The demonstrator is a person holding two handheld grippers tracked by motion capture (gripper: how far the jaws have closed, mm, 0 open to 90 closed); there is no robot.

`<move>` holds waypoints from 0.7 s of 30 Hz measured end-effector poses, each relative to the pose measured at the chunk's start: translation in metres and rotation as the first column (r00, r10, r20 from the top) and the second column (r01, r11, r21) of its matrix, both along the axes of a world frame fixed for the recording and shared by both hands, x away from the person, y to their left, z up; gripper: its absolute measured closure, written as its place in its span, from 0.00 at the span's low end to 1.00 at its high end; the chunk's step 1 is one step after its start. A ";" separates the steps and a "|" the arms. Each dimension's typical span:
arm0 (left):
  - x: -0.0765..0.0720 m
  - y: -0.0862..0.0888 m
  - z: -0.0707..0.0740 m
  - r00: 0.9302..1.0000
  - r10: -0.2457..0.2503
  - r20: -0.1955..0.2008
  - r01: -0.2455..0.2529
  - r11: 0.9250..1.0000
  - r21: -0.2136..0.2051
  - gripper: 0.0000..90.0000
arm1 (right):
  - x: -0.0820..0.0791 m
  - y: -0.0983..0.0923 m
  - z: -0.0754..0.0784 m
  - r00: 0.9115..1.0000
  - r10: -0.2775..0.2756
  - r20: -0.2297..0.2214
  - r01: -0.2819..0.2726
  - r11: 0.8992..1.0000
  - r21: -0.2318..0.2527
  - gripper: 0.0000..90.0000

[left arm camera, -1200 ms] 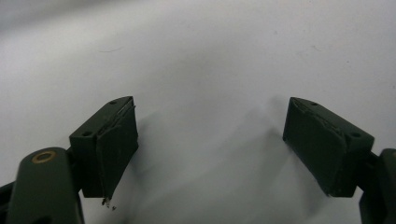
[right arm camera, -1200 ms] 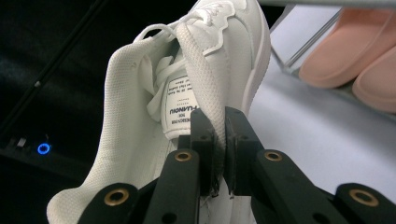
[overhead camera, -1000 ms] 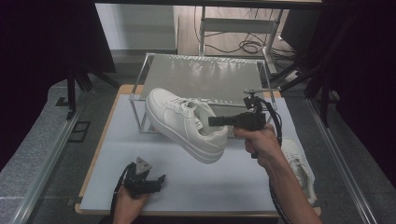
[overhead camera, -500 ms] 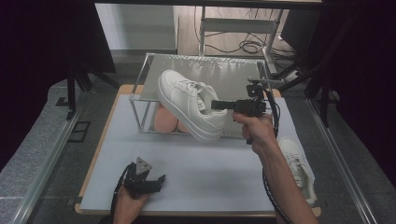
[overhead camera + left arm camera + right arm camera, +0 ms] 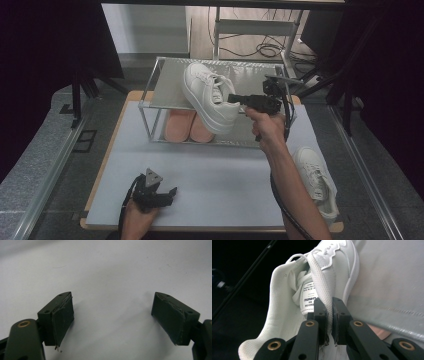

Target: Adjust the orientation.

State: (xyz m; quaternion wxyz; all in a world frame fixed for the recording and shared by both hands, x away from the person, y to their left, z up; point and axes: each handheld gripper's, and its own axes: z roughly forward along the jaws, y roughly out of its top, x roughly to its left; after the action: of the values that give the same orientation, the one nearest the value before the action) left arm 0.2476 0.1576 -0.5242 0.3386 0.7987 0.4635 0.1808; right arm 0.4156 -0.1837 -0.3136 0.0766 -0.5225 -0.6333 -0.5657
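While right hand-held gripper (image 5: 329,312) clamps collar, sneaker (image 5: 210,97) tilts, toe pointing far-left over rack (image 5: 165,95).

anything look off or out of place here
One thing: the second white sneaker lies at the table's right edge, partly past the white mat, near the person's forearm. The other white sneaker hangs tilted above the metal rack, pinched at its collar by the right gripper, which looks deliberate.
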 end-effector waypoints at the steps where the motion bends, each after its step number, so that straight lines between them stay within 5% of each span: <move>1: 0.000 0.000 0.000 1.000 0.000 0.000 0.000 1.000 0.000 0.20 | 0.002 0.001 -0.001 1.000 -0.009 0.000 0.009 1.000 -0.001 0.93; 11: 0.000 0.000 0.000 1.000 0.000 0.001 0.000 1.000 0.000 0.20 | 0.017 0.014 -0.003 0.993 -0.117 0.003 0.117 0.993 -0.024 0.92; 19: 0.000 0.000 0.000 1.000 -0.002 -0.001 0.002 1.000 0.006 0.20 | 0.017 0.030 0.003 0.993 -0.104 0.049 0.107 0.992 -0.072 0.82; 21: 0.000 0.000 0.000 1.000 -0.003 -0.001 0.003 1.000 0.005 0.20 | 0.015 0.034 0.006 0.991 -0.108 0.084 0.117 0.986 -0.115 0.79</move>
State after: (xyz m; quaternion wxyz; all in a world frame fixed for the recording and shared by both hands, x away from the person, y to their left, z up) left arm 0.2472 0.1576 -0.5239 0.3364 0.8003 0.4621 0.1810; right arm 0.4304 -0.1500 -0.3072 -0.0114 -0.5388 -0.6380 -0.5500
